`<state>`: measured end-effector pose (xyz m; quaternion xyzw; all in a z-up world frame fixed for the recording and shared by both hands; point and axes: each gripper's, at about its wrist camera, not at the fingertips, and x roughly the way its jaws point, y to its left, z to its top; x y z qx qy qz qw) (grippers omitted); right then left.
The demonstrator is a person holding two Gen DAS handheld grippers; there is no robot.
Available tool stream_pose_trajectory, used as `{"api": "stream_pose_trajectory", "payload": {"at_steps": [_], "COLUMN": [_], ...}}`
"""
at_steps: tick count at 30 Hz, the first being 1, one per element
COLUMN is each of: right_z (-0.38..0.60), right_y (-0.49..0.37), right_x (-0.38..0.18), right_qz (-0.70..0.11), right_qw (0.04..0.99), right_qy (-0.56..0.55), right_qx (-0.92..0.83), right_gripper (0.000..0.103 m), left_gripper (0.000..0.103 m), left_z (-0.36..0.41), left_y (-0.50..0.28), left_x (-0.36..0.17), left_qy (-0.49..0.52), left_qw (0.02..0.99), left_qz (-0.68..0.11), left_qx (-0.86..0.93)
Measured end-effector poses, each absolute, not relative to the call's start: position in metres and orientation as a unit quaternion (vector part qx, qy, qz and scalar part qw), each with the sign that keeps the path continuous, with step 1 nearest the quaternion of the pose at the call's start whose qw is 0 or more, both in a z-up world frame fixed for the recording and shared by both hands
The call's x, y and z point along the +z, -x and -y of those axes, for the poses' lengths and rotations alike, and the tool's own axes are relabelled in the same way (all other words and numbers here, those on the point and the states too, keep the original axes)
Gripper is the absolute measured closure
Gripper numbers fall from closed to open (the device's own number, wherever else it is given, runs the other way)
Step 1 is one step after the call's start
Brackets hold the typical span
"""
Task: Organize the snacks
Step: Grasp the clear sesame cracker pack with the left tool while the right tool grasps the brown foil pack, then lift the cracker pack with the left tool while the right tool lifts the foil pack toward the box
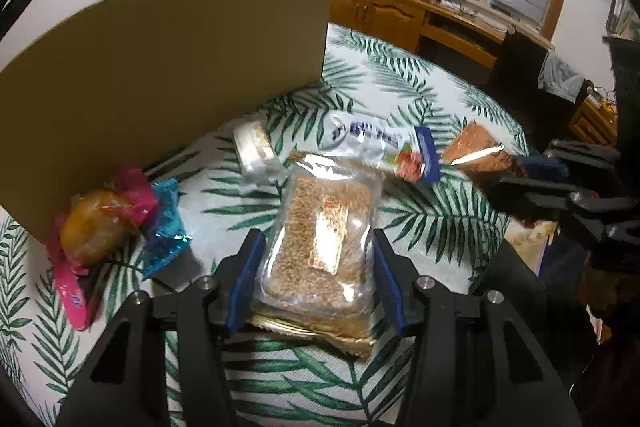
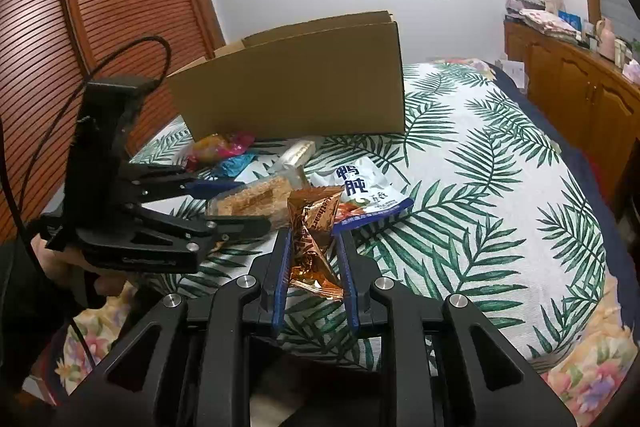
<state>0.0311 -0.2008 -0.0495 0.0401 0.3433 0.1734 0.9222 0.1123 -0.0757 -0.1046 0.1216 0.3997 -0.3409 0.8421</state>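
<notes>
My left gripper is shut on a clear packet of brown crispy cake, its blue pads pressing on both long sides, just over the leaf-print bedspread. The right wrist view shows the same left gripper from the side, with the crispy cake packet between its fingers. My right gripper is shut on a crumpled copper foil snack packet that stands up between its pads. In the left wrist view, the right gripper and the copper packet are at the right.
An open cardboard box stands at the back left of the bed. On the cover lie a blue-and-white pouch, a small white packet, a pink-wrapped bun and a blue wrapper. Wooden cabinets run along the right.
</notes>
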Motion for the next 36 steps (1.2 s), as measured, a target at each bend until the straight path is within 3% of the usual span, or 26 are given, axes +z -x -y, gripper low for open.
{"api": "stream_pose_trajectory", "payload": {"at_steps": [7,16,36], "right_z": [0.202,0.203,0.198], "right_y": [-0.030,-0.030,-0.035], "right_x": [-0.050,-0.050,-0.040], "right_qz": [-0.343,-0.342,-0.328], "right_qw": [0.922,0.922,0.927], "right_qy": [-0.041,-0.040,-0.016], "right_qx": [0.175,0.174,0.180], "right_gripper": [0.082,0.082,0.085], "left_gripper": [0.058,0.058,0.058], "left_z": [0.076,0.059,0.041], "left_y": [-0.108,-0.095,-0.085], "left_x": [-0.105,-0.092,-0.064], "left_qy": [-0.119,-0.061,-0.032], "left_qw": [0.850,0.882,0.910], "left_qz": [-0.391,-0.351,-0.305], "left_qx": [-0.332,-0.307,-0.281]}}
